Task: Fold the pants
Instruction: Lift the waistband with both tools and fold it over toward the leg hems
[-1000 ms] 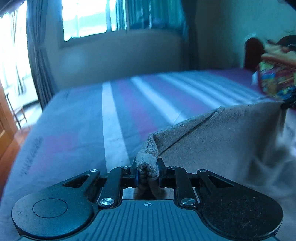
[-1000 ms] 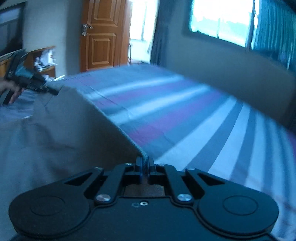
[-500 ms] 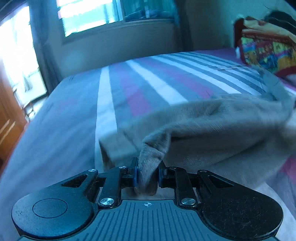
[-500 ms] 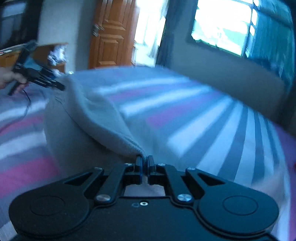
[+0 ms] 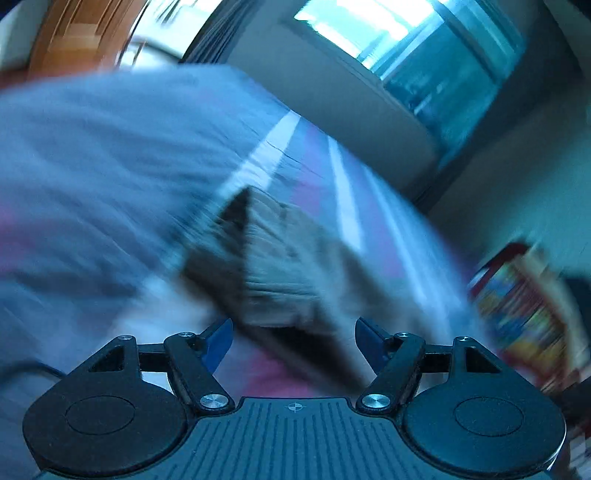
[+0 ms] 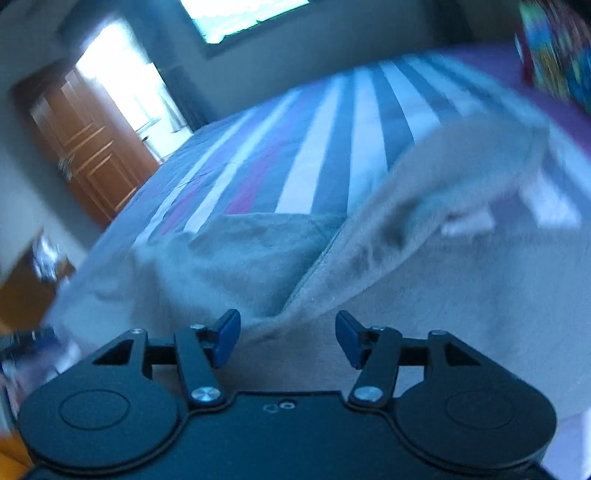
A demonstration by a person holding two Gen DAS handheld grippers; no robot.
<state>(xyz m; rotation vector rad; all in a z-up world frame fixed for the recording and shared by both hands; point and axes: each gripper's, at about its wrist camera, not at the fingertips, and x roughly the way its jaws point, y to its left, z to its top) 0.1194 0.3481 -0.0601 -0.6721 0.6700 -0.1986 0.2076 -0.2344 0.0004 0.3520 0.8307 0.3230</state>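
Observation:
The grey pants (image 5: 284, 266) lie in a blurred heap on the striped bed (image 5: 92, 147), just ahead of my left gripper (image 5: 293, 341). Its jaws are opening, and the blue pads stand wide apart and clear of the cloth. In the right wrist view the pants (image 6: 424, 266) spread across the bed (image 6: 332, 140), one layer folded over another with a seam edge running toward my right gripper (image 6: 288, 338). Those jaws are opening too; the fold's edge lies between the pads, which do not press on it.
A colourful pillow (image 5: 517, 295) lies at the right of the bed, also seen as the pillow (image 6: 554, 48) at the far right. A wooden door (image 6: 92, 155) and a bright window (image 6: 240, 14) stand beyond the bed. Both views are tilted and motion-blurred.
Both grippers held pinched corners of the pants, carried them across and down onto the bed, rolled, and have let go. The cloth now lies folded over itself.

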